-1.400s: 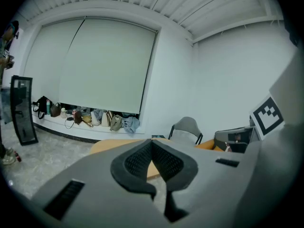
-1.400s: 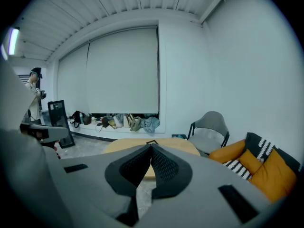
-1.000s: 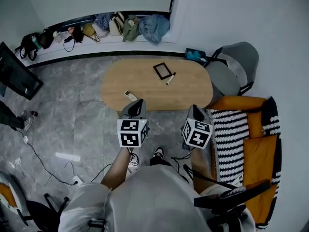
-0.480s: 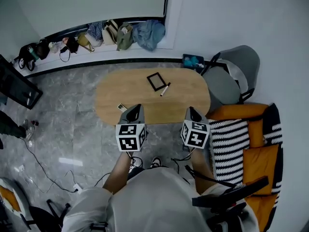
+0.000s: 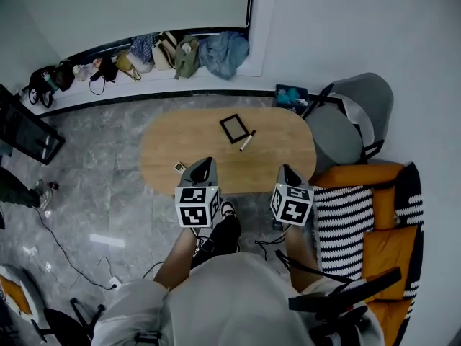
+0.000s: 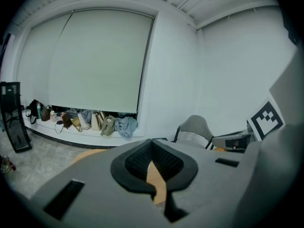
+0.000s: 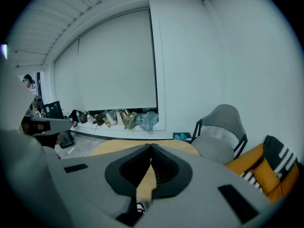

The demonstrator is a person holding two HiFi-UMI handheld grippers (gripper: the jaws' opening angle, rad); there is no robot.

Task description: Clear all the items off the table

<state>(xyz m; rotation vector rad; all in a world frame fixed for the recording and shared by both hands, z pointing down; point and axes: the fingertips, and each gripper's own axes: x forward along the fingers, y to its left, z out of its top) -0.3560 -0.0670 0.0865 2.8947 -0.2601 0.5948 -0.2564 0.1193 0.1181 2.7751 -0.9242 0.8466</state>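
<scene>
One marker (image 5: 246,140) lies diagonally beside the black-framed slate (image 5: 234,128).

No words, numbers or brand names can be read anywhere. The only sign-like marks are the black-and-white square patterns on the cubes of the left gripper (image 5: 207,162) and the right gripper (image 5: 286,169); they are coded blocks, not letters or digits. One such pattern also shows at the right edge of the left gripper view. The black-framed slab (image 5: 234,128), the pen (image 5: 246,140) and the small white device (image 5: 180,166) on the tabletop (image 5: 281,157) are too small to show any print
</scene>
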